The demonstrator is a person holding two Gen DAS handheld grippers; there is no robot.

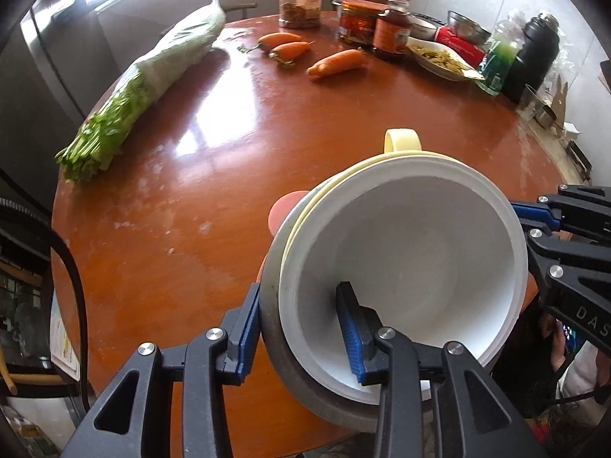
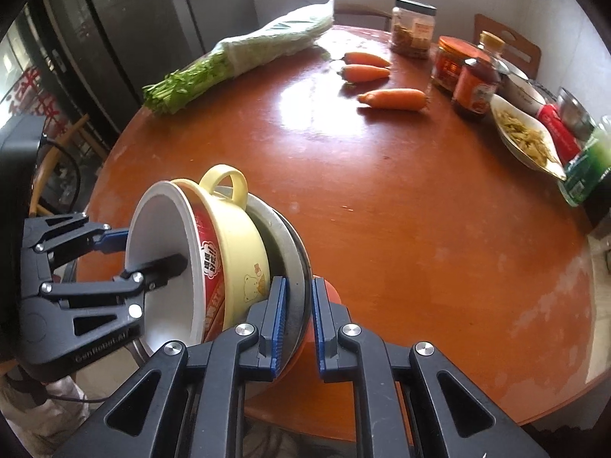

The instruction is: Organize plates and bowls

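Observation:
A nest of bowls is tilted over the round table's (image 1: 214, 152) near edge: a white paper bowl (image 1: 412, 244) innermost, a yellow handled bowl (image 2: 244, 263), then a metal bowl (image 2: 290, 252), with a pink-orange piece (image 1: 280, 212) behind. My left gripper (image 1: 299, 290) straddles the near walls, one finger inside the white bowl and one outside the metal bowl; the pads do not visibly press, so it is open. In the right wrist view the left gripper (image 2: 152, 248) reaches into the white bowl's mouth. My right gripper (image 2: 298, 282) is shut on the metal bowl's rim and shows at the stack's right side (image 1: 525, 221).
A bag of greens (image 1: 152, 76) lies at the far left and three carrots (image 1: 336, 63) in the middle back. Jars (image 1: 299, 4), a sauce bottle (image 1: 393, 26), a plate of food (image 1: 439, 57), a green bottle (image 1: 496, 65) and a black flask (image 1: 534, 53) line the back right.

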